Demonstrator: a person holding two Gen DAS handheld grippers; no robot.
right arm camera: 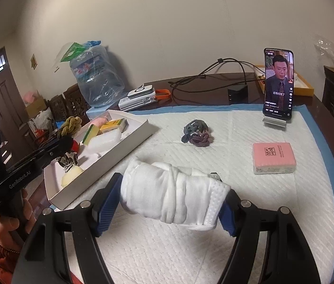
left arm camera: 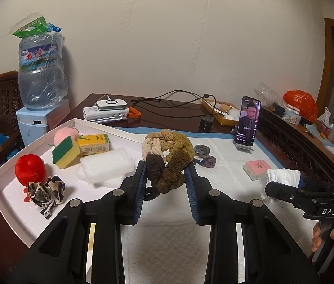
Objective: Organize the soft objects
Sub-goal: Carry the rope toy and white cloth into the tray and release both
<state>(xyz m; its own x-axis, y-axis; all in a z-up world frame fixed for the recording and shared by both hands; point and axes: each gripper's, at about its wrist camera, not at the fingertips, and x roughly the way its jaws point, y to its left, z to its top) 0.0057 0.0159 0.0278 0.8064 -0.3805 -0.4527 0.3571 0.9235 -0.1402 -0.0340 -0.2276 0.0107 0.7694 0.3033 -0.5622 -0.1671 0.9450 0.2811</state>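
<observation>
Nearest the right wrist camera, the right gripper (right arm camera: 174, 203) pinches a rolled white cloth (right arm camera: 171, 194) between its blue pads, the roll lying crosswise just above the quilted white mat (right arm camera: 261, 213), whose blue border runs along the far and right edges. Bare mat lies ahead of it up to a pink tissue pack (right arm camera: 273, 158) on the right and a grey braided band (right arm camera: 197, 133) further back. To the left, the white tray (right arm camera: 110, 165) stands with its long wall toward the cloth, already holding a white foam block (left arm camera: 106, 164), a yellow-green sponge (left arm camera: 65, 153), a yellow box (left arm camera: 94, 144), a red ball (left arm camera: 30, 169), a patterned scrunchie (left arm camera: 46, 193) and a pink puff (left arm camera: 66, 133). The left gripper (left arm camera: 165, 179) clamps a brown-and-beige braided band (left arm camera: 169, 156), held up beside the tray's near right wall. Beyond the mat, a phone (right arm camera: 278, 82) stands upright on its stand at the far edge, with black cables (left arm camera: 171, 99), a charger block (right arm camera: 238, 94) and white devices (left arm camera: 106, 112) on the dark table behind. A bagged water bottle (left arm camera: 41, 68) sits at far left against the wall.
</observation>
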